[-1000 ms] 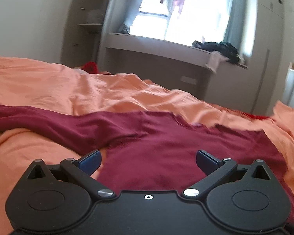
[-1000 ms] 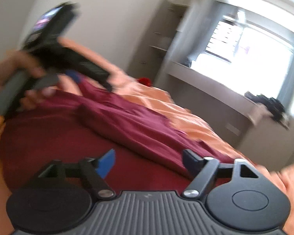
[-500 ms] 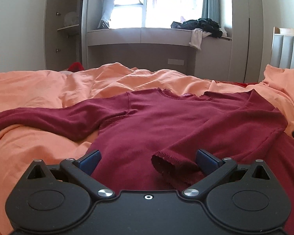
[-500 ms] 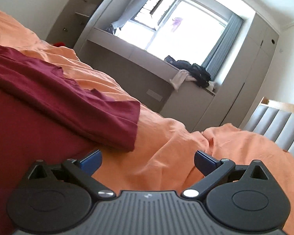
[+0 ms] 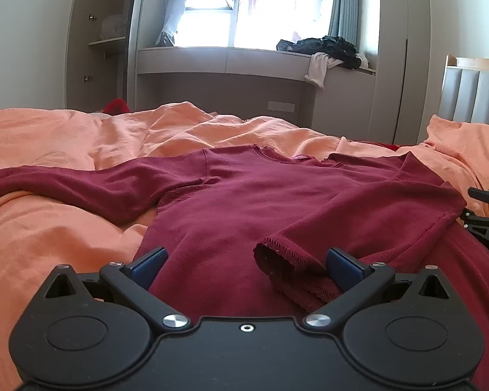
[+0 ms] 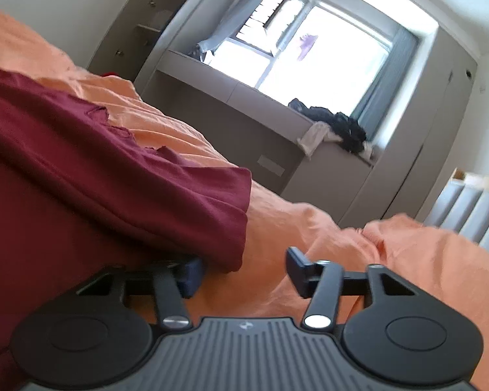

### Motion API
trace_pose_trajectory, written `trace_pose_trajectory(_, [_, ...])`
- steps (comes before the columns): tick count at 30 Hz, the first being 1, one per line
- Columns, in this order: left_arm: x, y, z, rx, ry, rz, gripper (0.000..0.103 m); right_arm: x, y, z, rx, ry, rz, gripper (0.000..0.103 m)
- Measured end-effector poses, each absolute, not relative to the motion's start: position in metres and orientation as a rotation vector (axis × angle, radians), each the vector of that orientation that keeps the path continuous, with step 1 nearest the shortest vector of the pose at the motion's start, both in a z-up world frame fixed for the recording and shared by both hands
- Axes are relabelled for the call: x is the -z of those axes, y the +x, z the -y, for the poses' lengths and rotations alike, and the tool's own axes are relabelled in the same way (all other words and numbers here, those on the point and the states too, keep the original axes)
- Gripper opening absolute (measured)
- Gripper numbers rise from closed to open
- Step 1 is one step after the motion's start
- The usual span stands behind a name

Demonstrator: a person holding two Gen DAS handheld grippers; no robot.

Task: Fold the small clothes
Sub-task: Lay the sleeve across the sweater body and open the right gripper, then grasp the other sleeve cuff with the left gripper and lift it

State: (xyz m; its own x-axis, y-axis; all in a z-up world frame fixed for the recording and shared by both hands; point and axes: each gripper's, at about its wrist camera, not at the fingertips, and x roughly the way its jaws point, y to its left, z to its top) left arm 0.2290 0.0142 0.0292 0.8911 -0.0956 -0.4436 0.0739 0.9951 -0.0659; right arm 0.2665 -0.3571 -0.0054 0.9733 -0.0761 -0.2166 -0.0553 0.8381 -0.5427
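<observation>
Left gripper [image 5: 244,262]: spread wide, holding nothing, low over the hem end of the garment.
Right gripper [image 6: 243,268]: parted, nothing pinched; left pad against or just under the folded shoulder edge, right pad over bare bedding; also glimpsed at the far right of the left wrist view [image 5: 487,218].
Maroon long-sleeved top [image 5: 251,202]: spread front-up on the orange duvet [image 5: 65,224], neckline toward the window.
Left sleeve [image 5: 91,187]: stretched flat outward across the duvet, not yet folded in.
Right sleeve [image 5: 368,224]: laid diagonally over the body, cuff [image 5: 287,264] just ahead of the left gripper.
Folded shoulder edge [image 6: 234,221]: doubled cloth, thick enough for a firm pinch.
Handling, judged: light, soft knit, limp; sure to sag and drag unless lifted clear; not fragile, not slippery against the rumpled duvet.
Where to grip, judged: cuff of the left sleeve or its shoulder seam for the next fold; hem corners after that.
Risk, judged: pinching duvet along with the knit where the two lie touching.
</observation>
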Motion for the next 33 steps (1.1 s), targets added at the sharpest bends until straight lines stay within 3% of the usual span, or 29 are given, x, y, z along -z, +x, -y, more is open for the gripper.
trace_pose_trajectory(2, [-0.029, 0.229, -0.014, 0.088, -0.047, -0.463, 0.103, 0.009, 0.266, 0.353, 0.001, -0.615, -0.239, 0.012])
trace_pose_trajectory(6, [-0.029, 0.229, -0.014, 0.089, -0.048, -0.464, 0.103, 0.001, 0.261, 0.35, -0.002, -0.613, -0.296, 0.007])
trace_pose_trajectory(18, [-0.028, 0.225, -0.019, 0.133, -0.04, -0.461, 0.103, -0.014, 0.248, 0.369, -0.078, -0.42, -0.453, 0.006])
trace_pose_trajectory(21, [-0.025, 0.224, -0.019, 0.151, -0.024, -0.46, 0.103, -0.019, 0.239, 0.377, -0.079, -0.381, -0.473, 0.019])
trace_pose_trajectory(22, [-0.025, 0.223, -0.019, 0.154, -0.022, -0.458, 0.103, -0.022, 0.235, 0.378, -0.075, -0.377, -0.466, 0.027])
trace_pose_trajectory(24, [-0.025, 0.22, -0.018, 0.163, -0.01, -0.454, 0.103, -0.029, 0.228, 0.382, -0.062, -0.343, -0.438, 0.058])
trace_pose_trajectory(28, [-0.022, 0.214, -0.018, 0.179, 0.016, -0.431, 0.103, -0.042, 0.221, 0.386, -0.102, -0.192, -0.396, 0.074])
trace_pose_trajectory(30, [-0.022, 0.21, -0.02, 0.182, 0.005, -0.421, 0.103, -0.046, 0.222, 0.385, -0.131, -0.094, -0.371, 0.097])
trace_pose_trajectory(33, [-0.027, 0.207, -0.027, 0.178, -0.03, -0.406, 0.103, -0.05, 0.228, 0.373, -0.164, 0.023, -0.352, 0.103])
